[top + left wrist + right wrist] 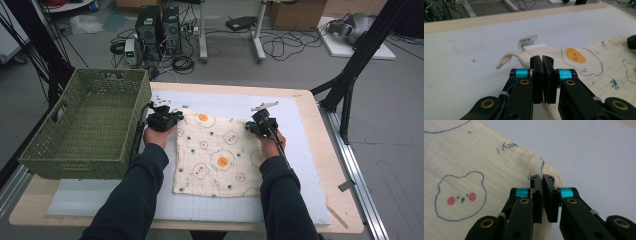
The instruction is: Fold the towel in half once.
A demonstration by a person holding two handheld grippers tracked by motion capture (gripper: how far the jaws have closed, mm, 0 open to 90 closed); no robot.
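Note:
A cream cloth [215, 155] printed with bears and orange egg shapes lies flat on the white mat [300, 130]. My left gripper [172, 117] is at the cloth's far left corner. In the left gripper view its jaws [542, 58] are pressed together on the cloth [599, 62] edge, beside a small white label [527, 42]. My right gripper [252, 127] is at the far right corner. In the right gripper view its jaws [542, 177] are closed with a fold of the cloth [474, 157] pinched between the pads.
A green woven basket [107, 75] stands at the left of the table, close to my left gripper. The wooden table's edge [340, 165] runs along the right. Computers and cables sit on the floor beyond the far edge.

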